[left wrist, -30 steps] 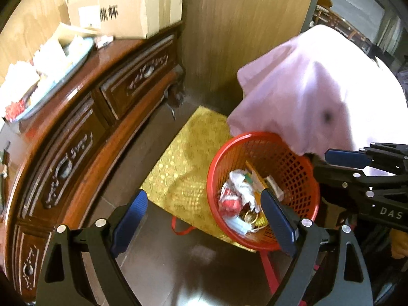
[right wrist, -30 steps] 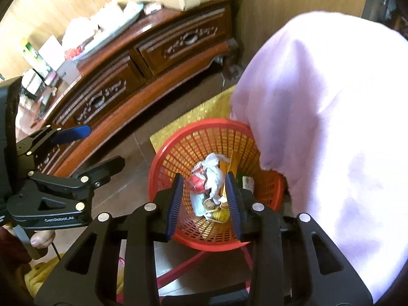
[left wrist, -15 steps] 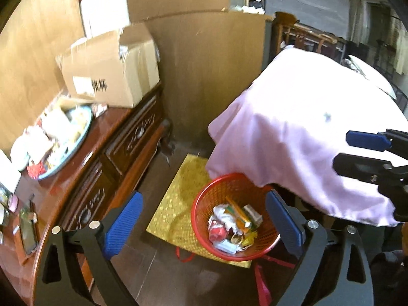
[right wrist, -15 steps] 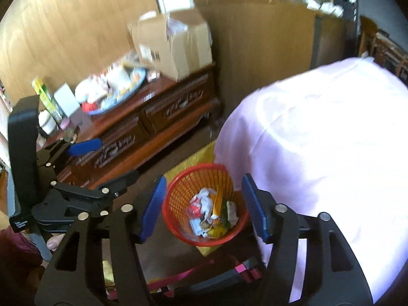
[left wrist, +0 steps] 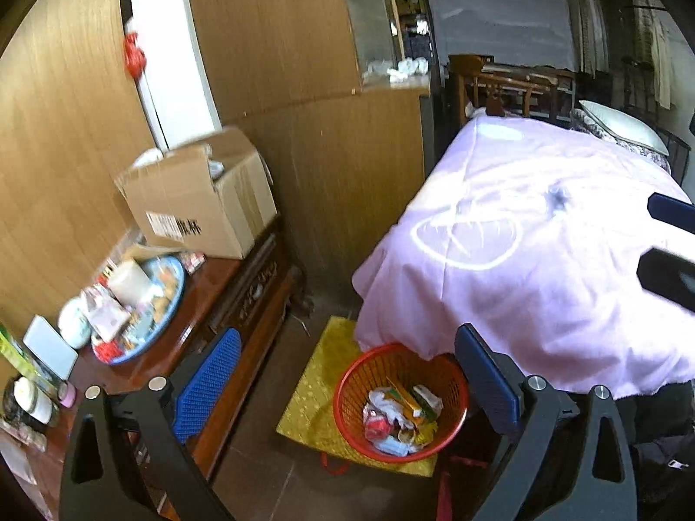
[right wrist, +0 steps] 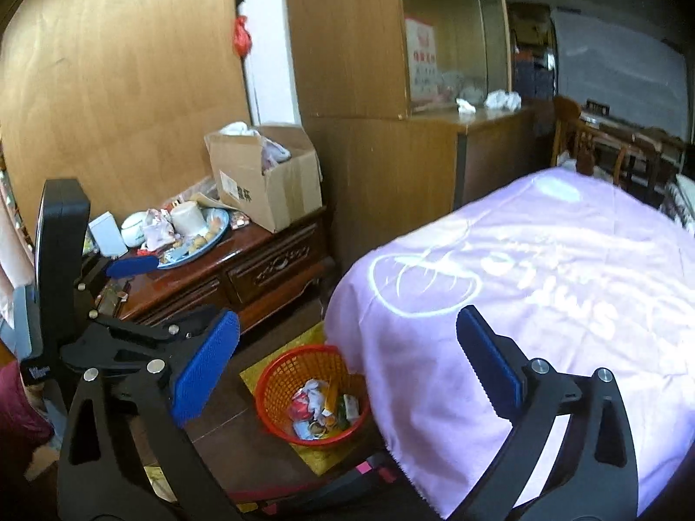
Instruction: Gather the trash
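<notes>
A dark carved wooden cabinet (left wrist: pixel 243 304) is standing left of the round red plastic mesh basket (left wrist: pixel 402 399). The left gripper (left wrist: pixel 347 384) is hanging above the basket with its blue pads wide apart, gripping nothing. Crumpled wrappers and paper trash (left wrist: pixel 402 412) are lying inside the basket. The right gripper (right wrist: pixel 347 367) has just been opening its jaws and is holding nothing too. A bed with a pale purple cloth cover (right wrist: pixel 543 286) is sitting right of the basket, hanging over its rim.
</notes>
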A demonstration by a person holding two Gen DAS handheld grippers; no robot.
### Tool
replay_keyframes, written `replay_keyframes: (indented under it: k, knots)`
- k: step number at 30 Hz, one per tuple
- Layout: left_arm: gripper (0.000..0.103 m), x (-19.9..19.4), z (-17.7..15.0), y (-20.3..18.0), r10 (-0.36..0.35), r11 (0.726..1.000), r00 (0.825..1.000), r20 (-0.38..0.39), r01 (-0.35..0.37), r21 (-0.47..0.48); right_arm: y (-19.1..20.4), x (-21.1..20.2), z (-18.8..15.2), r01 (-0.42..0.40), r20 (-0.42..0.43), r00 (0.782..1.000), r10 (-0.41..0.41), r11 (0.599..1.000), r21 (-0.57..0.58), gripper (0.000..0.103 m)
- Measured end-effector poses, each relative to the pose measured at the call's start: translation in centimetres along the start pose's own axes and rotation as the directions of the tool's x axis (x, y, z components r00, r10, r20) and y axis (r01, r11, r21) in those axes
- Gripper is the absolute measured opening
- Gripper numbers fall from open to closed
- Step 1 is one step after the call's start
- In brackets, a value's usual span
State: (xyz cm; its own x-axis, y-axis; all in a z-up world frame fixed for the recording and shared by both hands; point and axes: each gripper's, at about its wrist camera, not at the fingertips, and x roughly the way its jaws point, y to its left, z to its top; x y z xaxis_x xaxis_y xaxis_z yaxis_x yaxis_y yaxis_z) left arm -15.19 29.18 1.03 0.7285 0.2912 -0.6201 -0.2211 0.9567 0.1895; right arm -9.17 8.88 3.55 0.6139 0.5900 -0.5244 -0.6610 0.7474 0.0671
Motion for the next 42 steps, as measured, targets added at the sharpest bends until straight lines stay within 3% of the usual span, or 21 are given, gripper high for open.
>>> replay_keyframes:
  k: [3,7,10,13,19,25,29,33,36,42]
  knots:
    - [0.097,-0.7,0.1,-0.4,0.000,1.000,1.000,0.020,0.000,0.008,0.1,-0.4,-0.8,0.010,-0.003,1.000,-0.010,1.000,-0.015,0.096]
    - [0.097,-0.3,-0.7,-0.8,0.017,1.000,0.999,0.030,-0.017,0.010,-1.5,-0.9,-3.2,-0.029,0.092,0.996,0.020,0.995,0.095,0.096]
    - [0.097,1.2,-1.9,-0.8,0.029,0.999,1.000,-0.001,-0.029,0.017,-2.4,1.6,-3.8,-0.052,-0.032,0.998,0.057,0.988,0.149,0.096]
    - [0.097,3.2,-3.2,-0.5,0.034,0.999,0.998,-0.053,-0.033,0.008,-2.8,4.3,-4.7,-0.021,-0.145,0.988,0.047,0.984,0.176,0.096]
    - [0.097,6.6,-5.6,0.6,0.036,0.998,0.991,-0.129,-0.042,-0.038,-1.5,8.1,-6.0,-0.015,-0.261,0.964,0.046,0.993,0.120,0.096]
    - [0.097,8.3,-7.3,1.9,0.045,0.995,0.986,-0.163,-0.058,-0.076,1.2,11.9,-6.0,0.011,-0.313,0.950,-0.005,1.000,0.017,0.096]
    - [0.097,9.4,-8.0,2.9,0.056,0.993,0.981,-0.184,-0.074,-0.094,1.7,13.9,-6.9,0.023,-0.360,0.933,-0.013,0.999,0.025,0.096]
    - [0.097,11.2,-9.3,3.2,0.020,0.991,0.969,-0.245,-0.052,-0.126,1.1,15.1,-8.7,0.036,-0.428,0.904,0.001,0.996,0.080,0.096]
    - [0.097,11.7,-10.0,2.8,0.010,0.991,0.964,-0.265,-0.046,-0.128,0.5,14.7,-9.0,0.049,-0.421,0.907,0.002,0.993,0.112,0.096]
    - [0.097,11.1,-9.7,2.0,0.055,0.994,0.974,-0.222,-0.074,-0.080,0.5,14.3,-9.2,0.039,-0.417,0.909,0.012,0.993,0.114,0.096]
